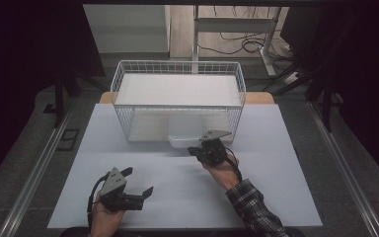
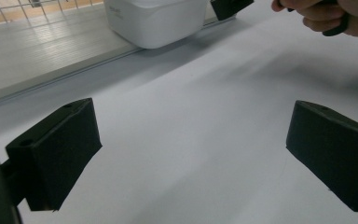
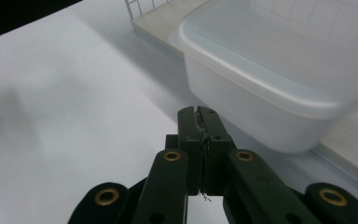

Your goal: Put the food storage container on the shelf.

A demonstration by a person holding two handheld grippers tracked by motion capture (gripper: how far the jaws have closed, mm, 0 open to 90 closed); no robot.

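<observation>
Right hand-held gripper (image 1: 197,149): jaws pressed together, pinching nothing, tip just short of white plastic tub (image 1: 190,135). Tub ahead and slightly right of tip, sticking out from under wire basket (image 1: 177,98), long axis probably along basket front. Left hand-held gripper (image 1: 143,186): jaws spread, empty, well apart from tub on desk (image 1: 177,187). Right hand nearer.

I see left gripper (image 1: 137,183) low near me, jaws spread wide; right gripper (image 1: 196,149) farther forward, jaws pressed together, empty.
</observation>
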